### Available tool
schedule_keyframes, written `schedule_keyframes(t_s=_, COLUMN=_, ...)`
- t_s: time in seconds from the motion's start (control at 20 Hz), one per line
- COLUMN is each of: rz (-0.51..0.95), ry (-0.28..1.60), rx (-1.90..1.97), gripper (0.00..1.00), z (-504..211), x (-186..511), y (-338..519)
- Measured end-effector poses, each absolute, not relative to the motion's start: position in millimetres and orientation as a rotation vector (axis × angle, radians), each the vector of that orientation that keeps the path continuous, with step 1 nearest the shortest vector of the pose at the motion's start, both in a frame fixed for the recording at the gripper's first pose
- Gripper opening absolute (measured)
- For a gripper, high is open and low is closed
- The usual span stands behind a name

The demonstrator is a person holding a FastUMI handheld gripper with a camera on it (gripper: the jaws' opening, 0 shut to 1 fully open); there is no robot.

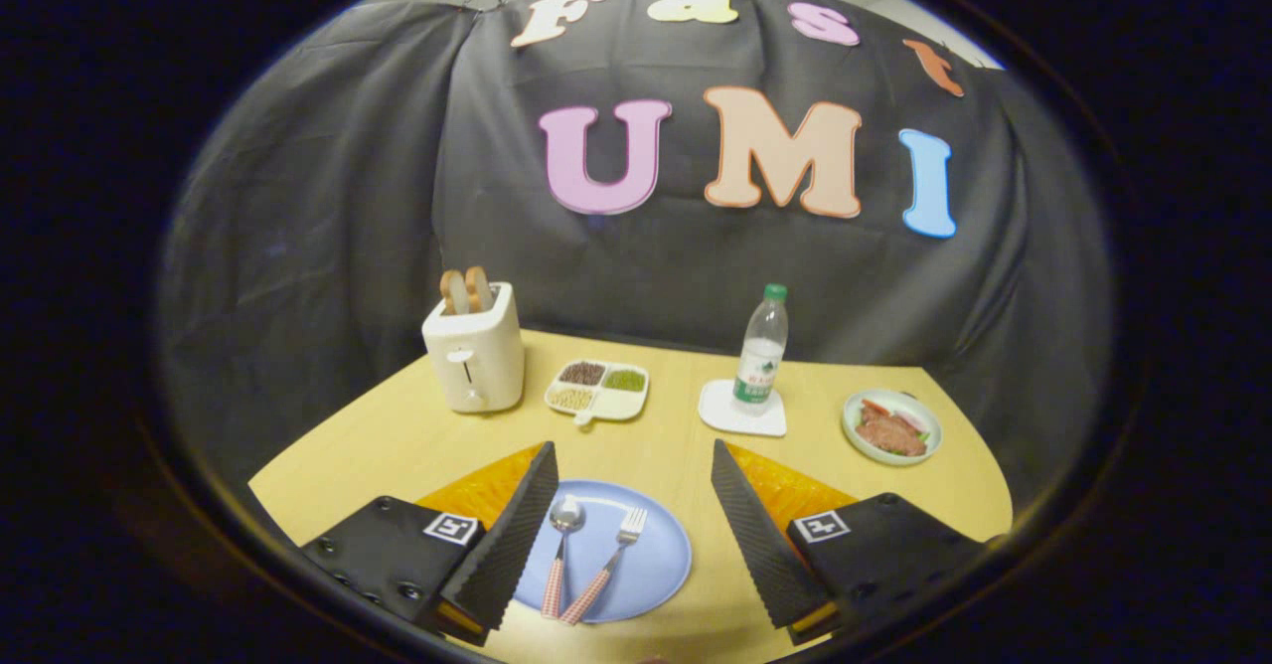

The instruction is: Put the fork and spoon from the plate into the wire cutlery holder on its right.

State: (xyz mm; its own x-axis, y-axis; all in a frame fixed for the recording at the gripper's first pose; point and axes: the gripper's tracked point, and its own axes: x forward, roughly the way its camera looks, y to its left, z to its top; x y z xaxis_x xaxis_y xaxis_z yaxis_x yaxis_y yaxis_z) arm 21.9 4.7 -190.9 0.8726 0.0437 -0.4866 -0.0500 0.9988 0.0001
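Observation:
A light blue plate [656,567] lies on the wooden table, low between my two fingers. On it a spoon [563,537] lies to the left and a fork [608,563] to the right. Both have pink checked handles that point toward me and nearly meet at their ends. My gripper [632,448] is open wide and hovers above the plate's far rim. The ribbed black pad of the left finger [512,535] overlaps the plate's left edge. The right finger [755,535] stands clear of the plate on its right side. Nothing is held between the pads.
Beyond the fingers stand a cream toaster [475,358] with two bread slices, a white divided dish [598,391] of grains, and a water bottle [761,351] on a white coaster [743,414]. A bowl of food [891,427] sits at the far right near the table's edge.

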Motion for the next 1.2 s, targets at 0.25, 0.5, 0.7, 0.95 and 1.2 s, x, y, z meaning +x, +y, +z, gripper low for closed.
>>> schedule_keyframes(t_s=0.25, rz=0.064, ry=0.649, rx=-0.055, gripper=0.99, z=-246, x=11, y=6)
schedule_keyframes(t_s=0.5, rz=0.086, ry=0.78, rx=-0.098, gripper=0.99, z=-292, x=0, y=7)
schedule_keyframes(t_s=0.7, rz=0.108, ry=0.847, rx=-0.176, gripper=0.99, z=-314, x=-8, y=7)
schedule_keyframes(t_s=0.95, rz=0.122, ry=0.921, rx=-0.213, gripper=0.99, z=-331, x=-19, y=8)
schedule_keyframes(t_s=1.2, rz=0.143, ry=0.984, rx=-0.199, gripper=0.9, z=-341, x=-27, y=12)
